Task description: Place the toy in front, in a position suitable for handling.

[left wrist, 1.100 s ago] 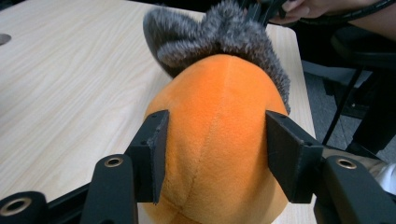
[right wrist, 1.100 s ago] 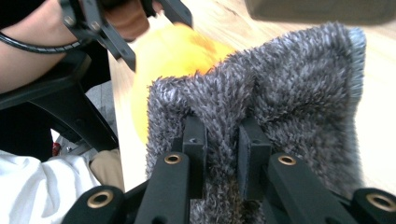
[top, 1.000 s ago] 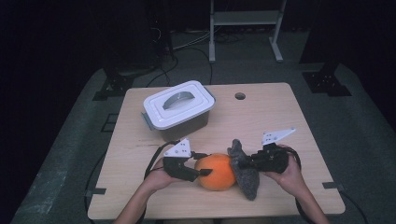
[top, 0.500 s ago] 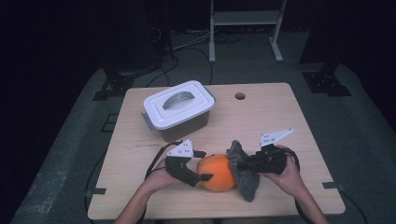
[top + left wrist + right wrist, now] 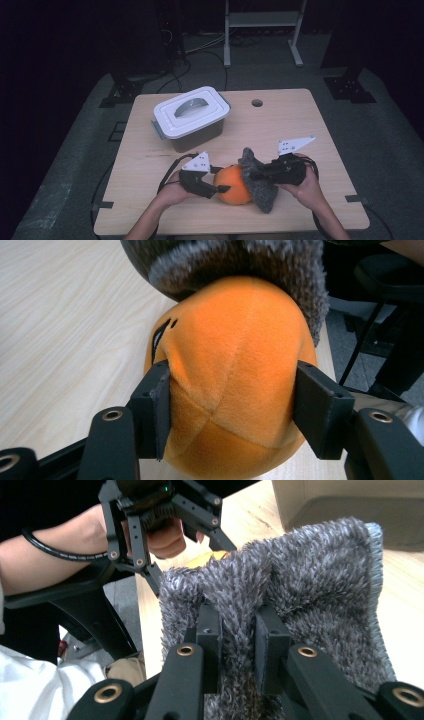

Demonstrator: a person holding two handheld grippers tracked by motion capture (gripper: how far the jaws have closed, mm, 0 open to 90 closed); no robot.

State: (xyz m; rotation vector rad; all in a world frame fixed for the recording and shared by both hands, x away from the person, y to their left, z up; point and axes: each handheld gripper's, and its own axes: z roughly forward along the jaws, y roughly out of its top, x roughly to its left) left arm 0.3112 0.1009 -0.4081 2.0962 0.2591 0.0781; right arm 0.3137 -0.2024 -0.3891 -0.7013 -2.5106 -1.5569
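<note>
An orange plush ball (image 5: 234, 184) lies near the table's front edge, with a grey fuzzy cloth (image 5: 260, 192) draped against its right side. From the left, my left gripper (image 5: 220, 180) holds the ball. Its jaws have just been closing, and both pads now press into the orange plush (image 5: 235, 355), with the grey cloth (image 5: 240, 260) hanging over its top. My right gripper (image 5: 252, 175) comes in from the right and is shut on a fold of the cloth (image 5: 310, 580). The fold is pinched in the right gripper (image 5: 239, 630), with the left gripper (image 5: 192, 560) beyond it.
A grey storage box with a white handled lid (image 5: 190, 117) stands closed at the back left of the wooden table (image 5: 310, 130). A cable hole (image 5: 257, 103) sits at the back centre. A metal stand (image 5: 262, 20) rises on the floor beyond.
The left gripper's jaws looked wider around the orange ball half a second ago and are now tight on it. Both hands and the cloth stay in place.
</note>
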